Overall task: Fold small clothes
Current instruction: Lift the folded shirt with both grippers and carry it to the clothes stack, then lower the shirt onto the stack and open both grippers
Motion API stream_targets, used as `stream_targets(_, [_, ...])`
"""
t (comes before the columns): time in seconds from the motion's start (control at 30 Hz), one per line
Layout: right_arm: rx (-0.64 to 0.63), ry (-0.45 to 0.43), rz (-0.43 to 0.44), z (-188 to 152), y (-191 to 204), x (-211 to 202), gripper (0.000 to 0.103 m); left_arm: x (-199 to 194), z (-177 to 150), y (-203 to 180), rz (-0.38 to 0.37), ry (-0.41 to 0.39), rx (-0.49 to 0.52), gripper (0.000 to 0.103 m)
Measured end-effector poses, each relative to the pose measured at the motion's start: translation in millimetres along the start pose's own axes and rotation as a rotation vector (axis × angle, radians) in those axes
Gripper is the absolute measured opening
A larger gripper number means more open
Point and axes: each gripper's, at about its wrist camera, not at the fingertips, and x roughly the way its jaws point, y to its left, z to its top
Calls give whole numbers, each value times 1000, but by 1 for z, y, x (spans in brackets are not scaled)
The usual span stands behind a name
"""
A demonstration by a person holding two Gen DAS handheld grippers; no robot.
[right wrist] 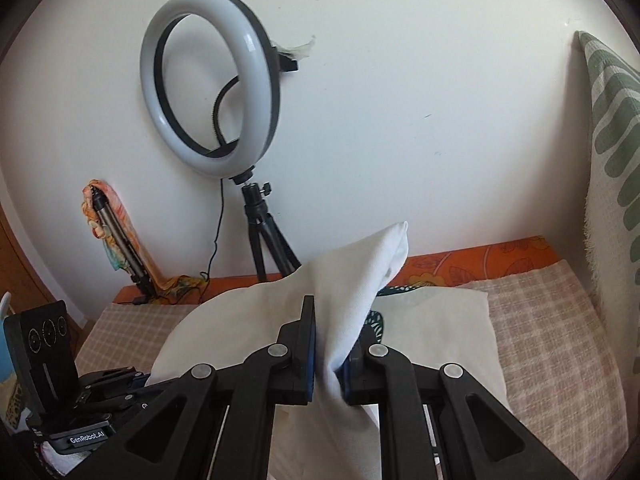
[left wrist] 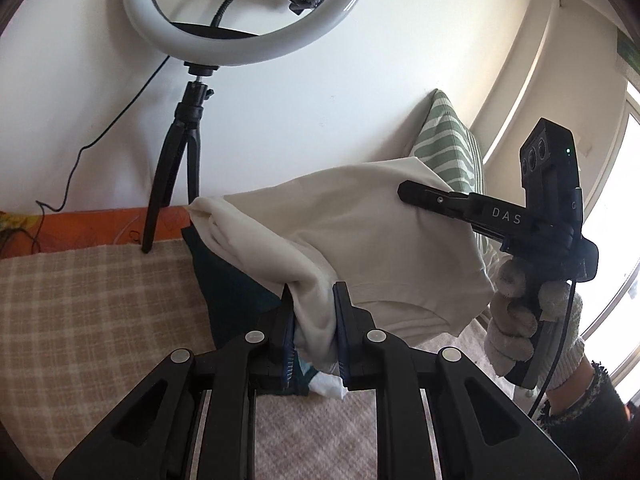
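Between the pads of the left hand-held gripper (left wrist: 314,332) a bunched fold of the cream garment (left wrist: 360,240) is pinched, jaws closed tight on it. Ahead and to its right, the right hand-held gripper (left wrist: 408,191) clamps the far edge of the same cloth, which hangs lifted between both over the checked bed cover (left wrist: 88,300). Beyond them a ring light (left wrist: 244,12) stands on its tripod by the wall, and a green striped pillow (left wrist: 448,144) leans further right
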Motion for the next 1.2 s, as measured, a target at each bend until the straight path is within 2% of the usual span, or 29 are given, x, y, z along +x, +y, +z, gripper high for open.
stream_targets(0.27, [20, 11, -56, 8, -47, 36, 7, 50, -1, -6, 64, 24, 43, 15])
stream_targets(0.53, [-1, 75, -156, -3, -73, 66, 9, 58, -9, -10, 101, 69, 72, 18])
stream_targets(0.63, [-29, 85, -229, -2, -74, 67, 17, 55, -10, -12, 114, 80, 84, 22])
stream_targets(0.67, [-38, 88, -245, -3, -73, 66, 29, 53, -10, -13, 117, 82, 90, 23])
stream_targets(0.7, [-43, 86, -256, -2, -73, 64, 34, 51, -10, -13, 120, 83, 93, 29])
stream_targets(0.73, [-46, 81, -268, -2, -72, 62, 40, 49, -10, -13, 128, 83, 95, 41])
stream_targets(0.77, [-46, 77, -273, -1, -70, 58, 40, 46, -10, -14, 149, 82, 96, 49])
stream_targets(0.8, [-40, 74, -271, 0, -69, 55, 40, 42, -10, -15, 171, 76, 98, 61])
stream_targets(0.83, [-35, 70, -270, 2, -68, 51, 42, 40, -10, -16, 181, 67, 100, 66])
stream_targets(0.93, [-40, 48, -273, 5, -59, 40, 61, 28, -11, -18, 185, 62, 101, 70])
stream_targets(0.97, [-42, 42, -273, 5, -55, 37, 64, 24, -11, -19, 189, 65, 101, 70])
stream_targets(1.1, [-48, 33, -279, 3, -40, 22, 65, 6, -13, -26, 200, 50, 101, 70])
stream_targets(1.2, [-58, 22, -289, 1, -26, 8, 72, -10, -14, -34, 202, 36, 101, 70])
